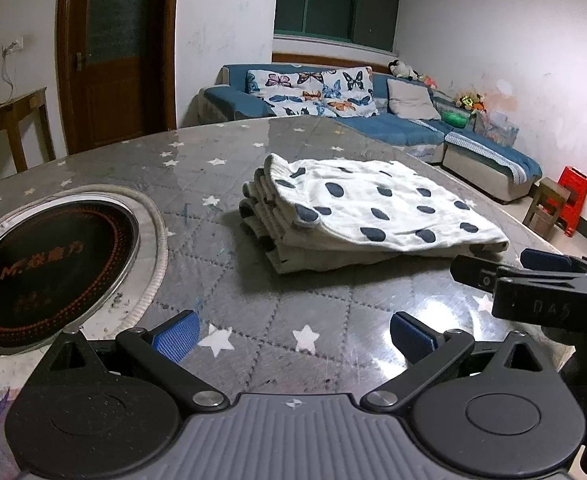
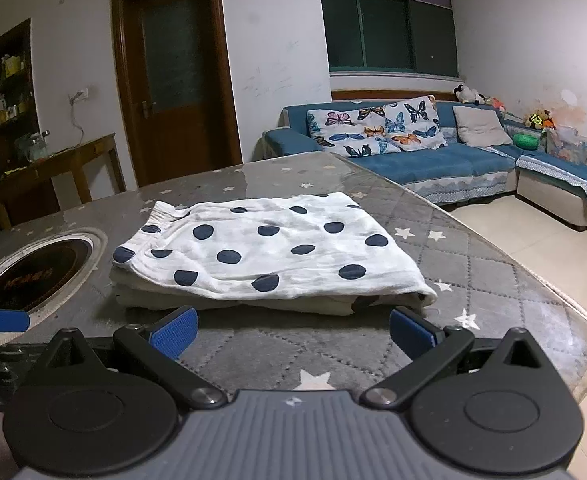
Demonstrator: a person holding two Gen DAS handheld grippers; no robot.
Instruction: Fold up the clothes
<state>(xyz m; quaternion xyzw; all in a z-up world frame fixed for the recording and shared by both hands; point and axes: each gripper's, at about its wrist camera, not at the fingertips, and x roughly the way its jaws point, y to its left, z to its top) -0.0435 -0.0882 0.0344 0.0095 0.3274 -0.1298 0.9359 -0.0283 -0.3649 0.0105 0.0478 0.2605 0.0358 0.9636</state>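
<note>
Both the left gripper (image 1: 293, 334) and right gripper (image 2: 291, 330) are hovering spread wide and empty just short of the white dark-dotted cotton garment (image 2: 269, 252), which is lying folded in flat layers on the grey star-patterned table (image 2: 253, 344), beside the round black inset hob (image 1: 49, 264).

Each camera sits just behind its own claw and looks forward, low over the grey star surface (image 1: 277, 200). The left claw (image 1: 293, 338) sees the folded spotted cloth (image 1: 373, 208) ahead and a bit to its right, while the right claw (image 2: 293, 334) has it close and straight ahead. Both views share the cloth, the round black plate (image 1: 49, 264) set in the surface, the brown door (image 2: 173, 72), the blue sofa (image 2: 433, 160), and each other's claw at one edge.
</note>
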